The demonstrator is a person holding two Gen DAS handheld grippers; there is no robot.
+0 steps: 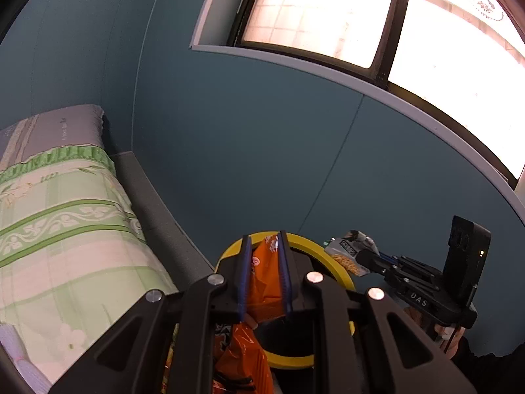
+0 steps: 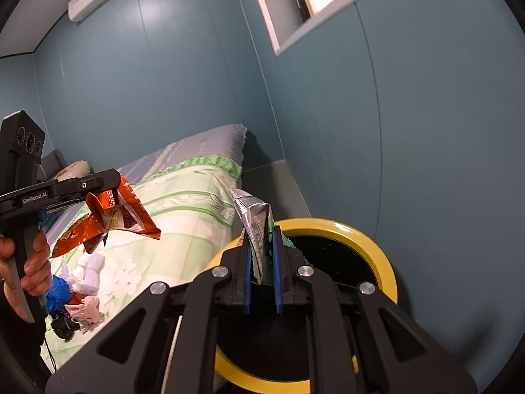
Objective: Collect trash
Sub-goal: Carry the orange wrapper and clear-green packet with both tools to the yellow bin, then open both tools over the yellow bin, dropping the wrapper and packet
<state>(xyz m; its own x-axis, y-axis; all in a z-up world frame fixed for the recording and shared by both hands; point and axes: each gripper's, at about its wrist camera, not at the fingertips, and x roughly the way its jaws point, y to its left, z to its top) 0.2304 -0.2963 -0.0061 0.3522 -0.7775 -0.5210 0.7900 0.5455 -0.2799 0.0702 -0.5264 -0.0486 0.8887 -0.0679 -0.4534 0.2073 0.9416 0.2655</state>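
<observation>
My left gripper (image 1: 265,246) is shut on a crumpled orange snack wrapper (image 1: 265,282), which hangs over a yellow-rimmed black bin (image 1: 331,256). In the right wrist view the left gripper (image 2: 110,182) holds the orange wrapper (image 2: 121,213) to the left, above the bed. My right gripper (image 2: 261,239) is shut on a silver and green wrapper (image 2: 254,216) at the near rim of the bin (image 2: 380,249). The left wrist view shows the right gripper (image 1: 364,259) with that silver wrapper (image 1: 349,251) just right of the bin.
A bed with a green floral sheet (image 2: 183,203) lies left of the bin, against the blue wall. On it lie white tissues (image 2: 90,269), a blue scrap (image 2: 59,292), a pink scrap (image 2: 88,308) and a black scrap (image 2: 65,325). A hand (image 2: 32,262) grips the left handle.
</observation>
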